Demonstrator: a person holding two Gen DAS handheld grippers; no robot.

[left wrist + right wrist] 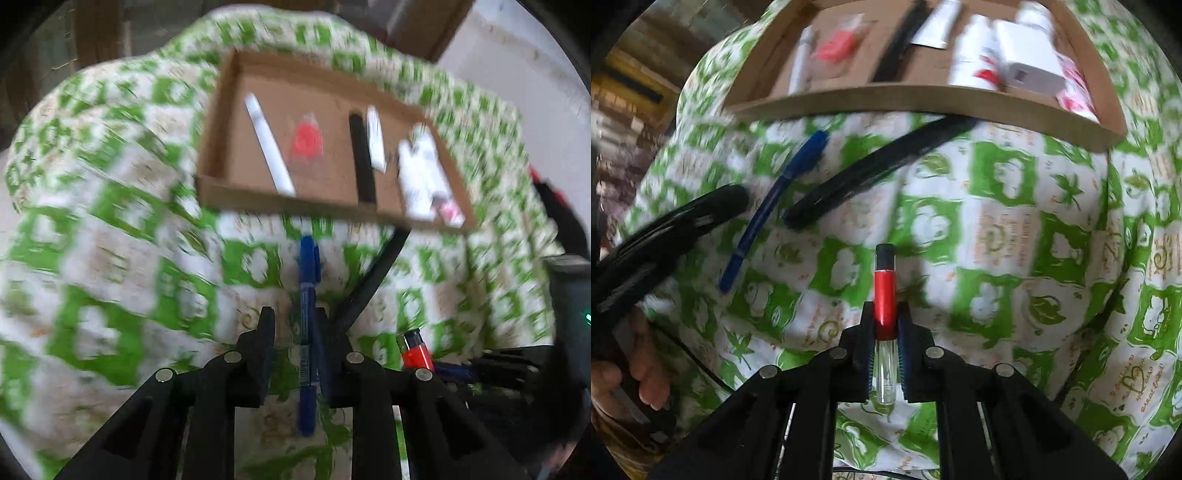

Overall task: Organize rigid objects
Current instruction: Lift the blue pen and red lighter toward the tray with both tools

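Two grippers work over a green-and-white patterned cloth [997,229], the largest thing here, which carries a shallow cardboard tray [207,184] at its far edge. The tray holds a white tube [267,144], a black pen [361,158] and a white charger [1030,62], all blurred. A long black comb [871,173] lies just before the tray's near wall. The left gripper [293,321] straddles a blue pen [307,332] lying on the cloth; I cannot tell whether its fingers press it. The right gripper [884,314] is clenched on a red lighter [885,291]. Only the right wrist view shows a hand [635,373] on the left gripper's handle.
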